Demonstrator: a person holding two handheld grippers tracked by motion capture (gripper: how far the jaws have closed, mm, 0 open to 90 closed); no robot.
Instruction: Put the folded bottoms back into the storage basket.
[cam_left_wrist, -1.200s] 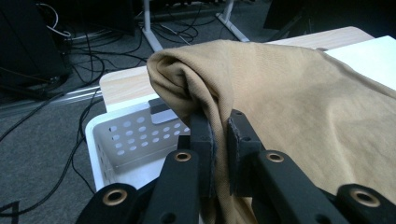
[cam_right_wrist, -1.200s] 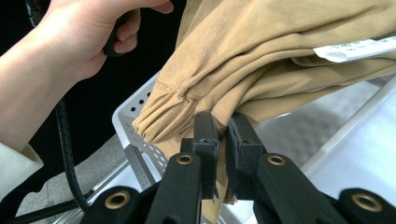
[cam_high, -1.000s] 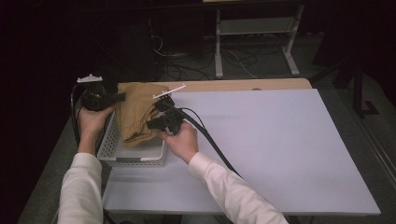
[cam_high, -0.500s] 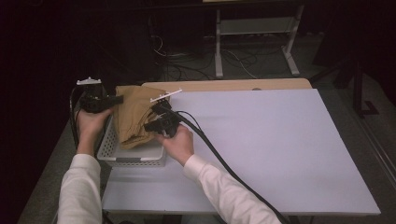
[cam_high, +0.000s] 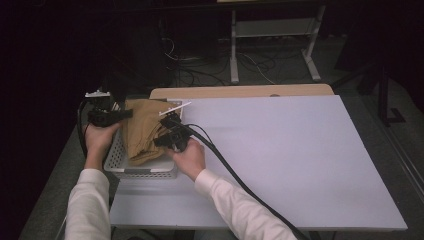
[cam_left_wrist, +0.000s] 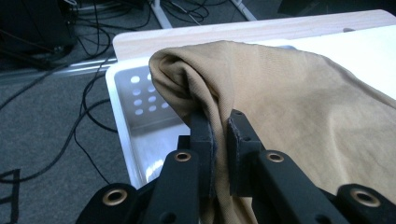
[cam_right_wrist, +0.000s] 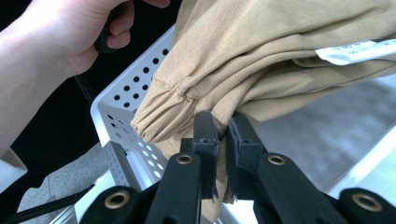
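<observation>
Clamping the tan garment (cam_high: 142, 131) over the white basket (cam_high: 116, 159), both claws grip fabric; its tag (cam_right_wrist: 355, 50) is unreadable.

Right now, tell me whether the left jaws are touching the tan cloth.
Touching. The left gripper view shows the left gripper with its jaws pinched on a fold of the tan cloth, fabric pressed between both pads, above the white basket.

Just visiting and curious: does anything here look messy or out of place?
Nothing stands out. The tan cloth garment is bunched over the white perforated plastic basket, pinched by both the left gripper and right gripper.
</observation>
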